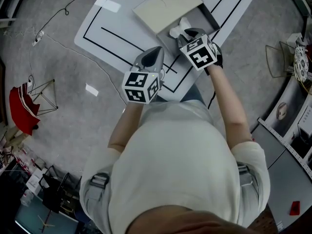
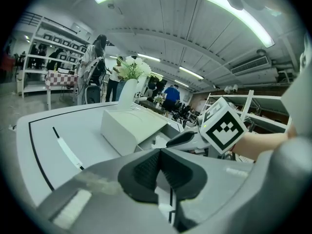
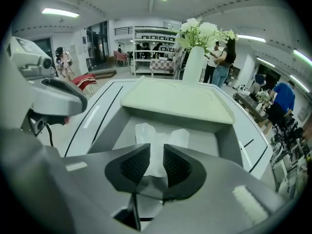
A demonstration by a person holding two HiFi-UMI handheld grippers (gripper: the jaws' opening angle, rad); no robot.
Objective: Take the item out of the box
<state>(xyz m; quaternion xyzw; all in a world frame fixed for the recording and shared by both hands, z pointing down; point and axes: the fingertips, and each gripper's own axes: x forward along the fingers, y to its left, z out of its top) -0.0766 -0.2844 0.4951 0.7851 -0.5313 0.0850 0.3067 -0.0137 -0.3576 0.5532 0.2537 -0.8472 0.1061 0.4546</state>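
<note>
A grey open box (image 1: 208,16) lies on the white table, its cream lid (image 1: 165,6) pushed to the far side. A white crumpled item (image 1: 178,29) rests inside it. My right gripper (image 1: 188,33) reaches into the box. In the right gripper view this gripper (image 3: 157,162) is open, and the white item (image 3: 158,136) runs between the pads and lies on the box floor (image 3: 209,140). My left gripper (image 1: 157,50) hovers over the table just left of the box. In its own view the left gripper (image 2: 159,167) is shut and empty, facing the box (image 2: 131,123).
The white table (image 1: 112,28) carries black outline markings. A vase of white flowers (image 3: 195,57) stands beyond the box. A red chair (image 1: 22,106) and a cable (image 1: 44,33) are on the floor to the left. Shelves and people fill the background.
</note>
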